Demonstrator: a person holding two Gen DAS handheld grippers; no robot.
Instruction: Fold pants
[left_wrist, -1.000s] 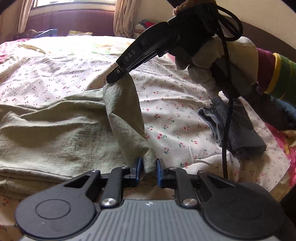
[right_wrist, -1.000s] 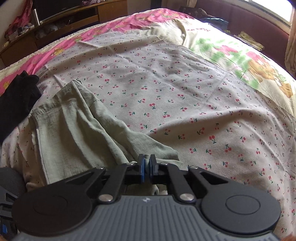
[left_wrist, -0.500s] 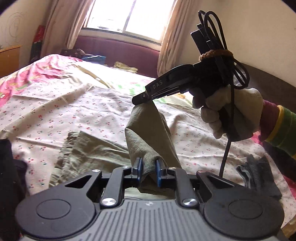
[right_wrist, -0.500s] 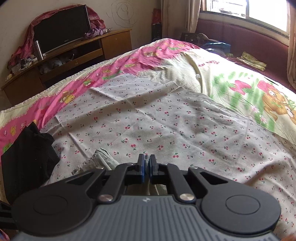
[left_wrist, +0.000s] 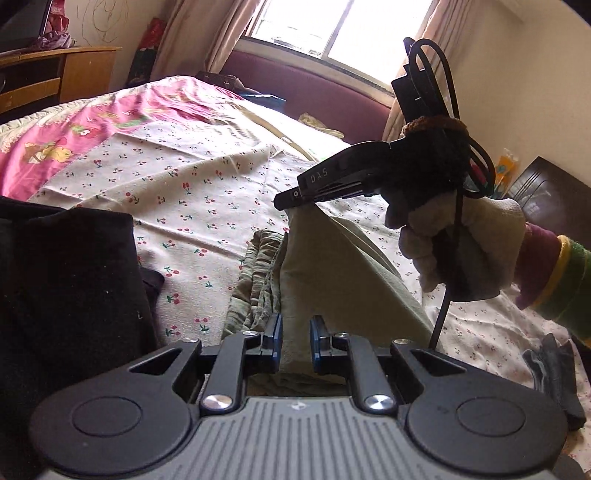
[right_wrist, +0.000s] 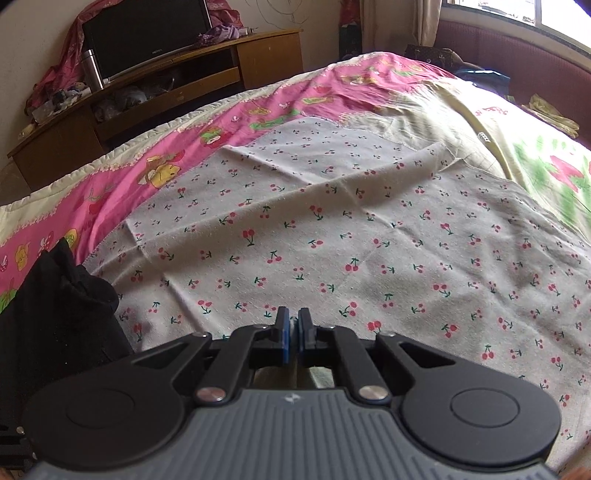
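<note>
The olive-green pants (left_wrist: 332, 280) hang as a raised fold above the cherry-print sheet (left_wrist: 192, 192), with a bunched part lying on it to the left. My left gripper (left_wrist: 295, 343) is shut on the near edge of the cloth, which fills the gap between its blue pads. In the left wrist view a gloved hand (left_wrist: 465, 243) holds my right gripper (left_wrist: 286, 201), shut on the fold's upper corner. In the right wrist view the right gripper (right_wrist: 291, 339) shows its pads pressed together on a thin strip of cloth; the rest of the pants is hidden beneath it.
A black garment (left_wrist: 66, 295) (right_wrist: 55, 317) lies at the bed's left edge. A dark grey garment (left_wrist: 554, 369) lies at the right. A pink quilt (right_wrist: 110, 192) borders the sheet. A wooden TV cabinet (right_wrist: 166, 85) stands beyond the bed, and a window (left_wrist: 332, 26) is behind it.
Both grippers have carried the held edge across the bed. The pants, spread flat before, are now folded over and bunched. In the right wrist view they have passed out of sight.
</note>
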